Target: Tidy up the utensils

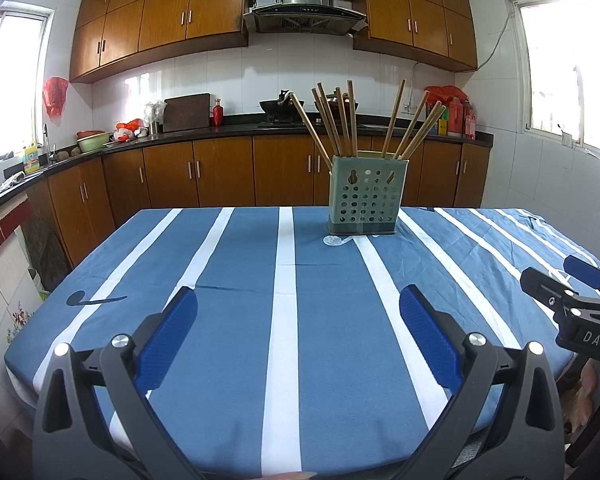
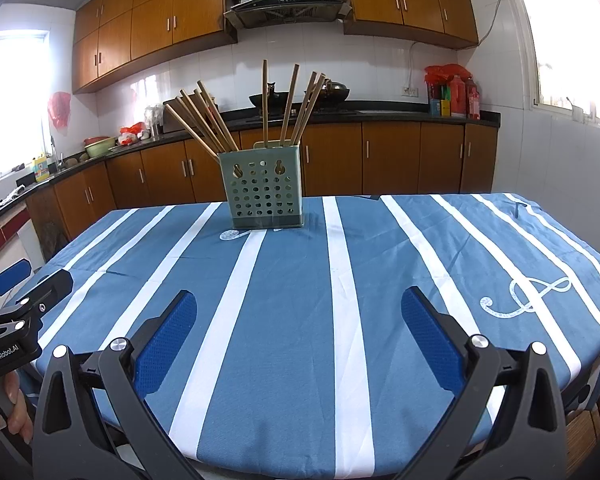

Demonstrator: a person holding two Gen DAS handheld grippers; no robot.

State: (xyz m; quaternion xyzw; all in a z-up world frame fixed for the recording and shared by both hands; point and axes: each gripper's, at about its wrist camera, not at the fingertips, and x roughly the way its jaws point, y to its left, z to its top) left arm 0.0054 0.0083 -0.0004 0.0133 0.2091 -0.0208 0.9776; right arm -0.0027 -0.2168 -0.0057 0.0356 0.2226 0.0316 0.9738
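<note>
The holder was a pale green, square-sided plastic box with rows of round holes and two keyhole slots in its near face. It stood upright on the counter, on the far half, close to the far edge. Chopsticks of plain light wood stood in it, fanned out in two bunches, one leaning left and one leaning right.

The counter was covered by a blue cloth with white stripes running away from the cameras. A white looped motif was printed on the cloth at the right side.

Legible writing: "DAS" on the body of the right hand-held gripper in the left view; "GenRobot.AI" on the body of the left hand-held gripper in the right view.

Both hand-held grippers were spread wide, with nothing between the blue pads. Each hovered over the near edge of the counter, well apart from the holder. The cloth between grippers and holder lay bare. The counter edges curved away at both sides.
</note>
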